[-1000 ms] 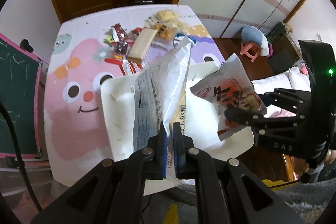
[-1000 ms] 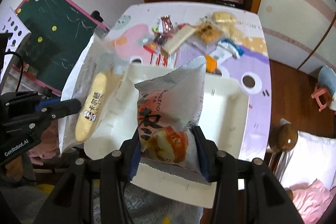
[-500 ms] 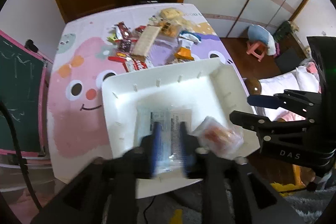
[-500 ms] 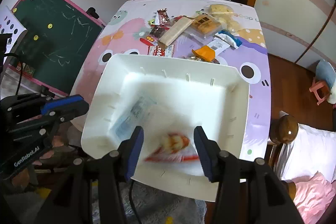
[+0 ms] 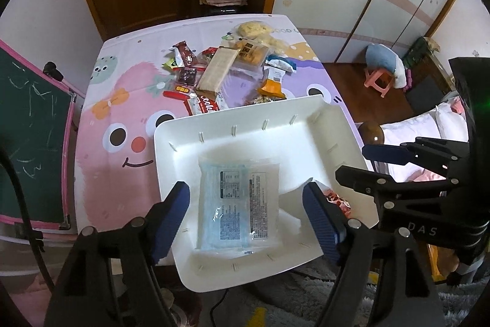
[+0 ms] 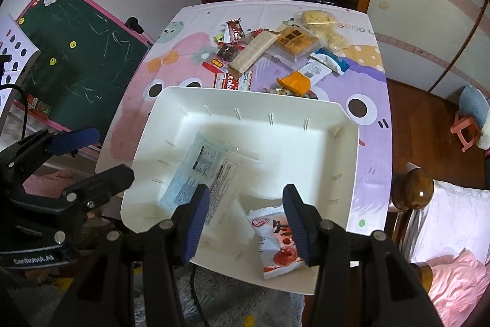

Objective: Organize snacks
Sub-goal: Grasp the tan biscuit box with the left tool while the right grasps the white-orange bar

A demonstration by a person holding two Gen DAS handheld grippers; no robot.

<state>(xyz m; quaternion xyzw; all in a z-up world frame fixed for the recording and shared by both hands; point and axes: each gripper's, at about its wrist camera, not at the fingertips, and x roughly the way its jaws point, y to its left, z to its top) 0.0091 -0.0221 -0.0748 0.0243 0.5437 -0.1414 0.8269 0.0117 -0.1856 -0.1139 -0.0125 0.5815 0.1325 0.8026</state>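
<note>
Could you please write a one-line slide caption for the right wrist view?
Open right gripper above the white tray, where a blue-and-white packet and a red snack bag lie.

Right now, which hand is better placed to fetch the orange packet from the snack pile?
Probably the right: the orange foil packet lies on the pile's right side, just beyond the white plastic tray, and the right tool is open and empty.

Both wrist cameras look steeply down, close above the white tray (image 5: 242, 131) (image 6: 254, 103). The left view stands left of it, the right view right. Both share the tray.
</note>
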